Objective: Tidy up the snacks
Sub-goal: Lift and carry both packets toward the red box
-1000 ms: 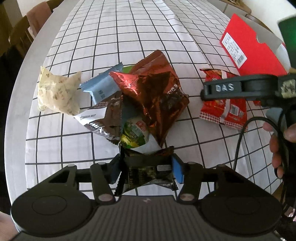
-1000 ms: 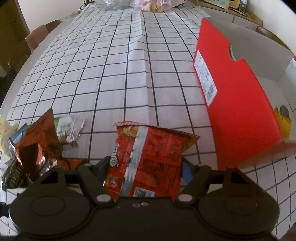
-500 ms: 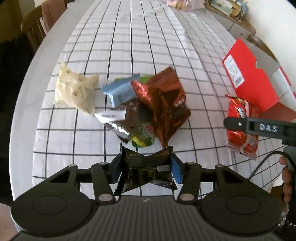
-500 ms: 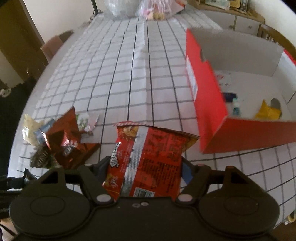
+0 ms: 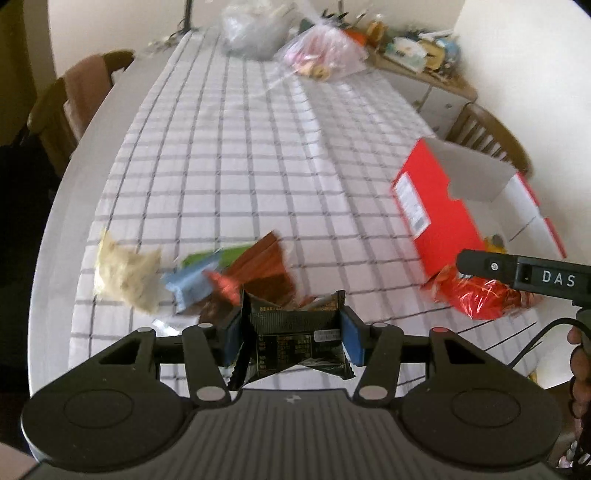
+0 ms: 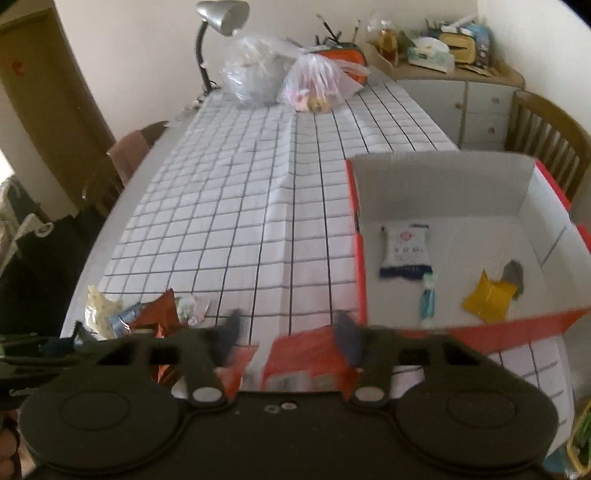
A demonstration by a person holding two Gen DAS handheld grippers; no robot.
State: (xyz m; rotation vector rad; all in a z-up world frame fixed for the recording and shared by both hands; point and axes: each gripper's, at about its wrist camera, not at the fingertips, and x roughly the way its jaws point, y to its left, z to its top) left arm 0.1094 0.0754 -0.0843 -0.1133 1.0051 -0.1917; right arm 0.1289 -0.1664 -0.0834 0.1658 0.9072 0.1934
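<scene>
My left gripper (image 5: pixel 291 334) is shut on a black snack packet (image 5: pixel 295 341), held above the near table edge. A pile of snacks (image 5: pixel 236 273) lies just beyond it: a cream bag (image 5: pixel 125 275), a blue packet and a brown-red bag. My right gripper (image 6: pixel 288 332) holds a red snack bag (image 6: pixel 306 360); its fingers are blurred and look spread. That red bag also shows in the left wrist view (image 5: pixel 480 295), under the right gripper by the red box (image 5: pixel 443 221). The open box (image 6: pixel 443 177) holds a white-blue packet (image 6: pixel 406 251), a small tube and a yellow packet (image 6: pixel 487 297).
The checked tablecloth (image 6: pixel 258 206) covers a long table. Plastic bags (image 6: pixel 284 81) and a desk lamp (image 6: pixel 218 22) stand at the far end. Wooden chairs stand left (image 5: pixel 74 107) and right (image 6: pixel 546 136). A cabinet with clutter (image 6: pixel 461 92) stands at the back right.
Both grippers have lifted and tilted back with their packets, so the far end of the table shows. The right gripper has moved toward the open box, and the red bag has sunk lower between its fingers.
</scene>
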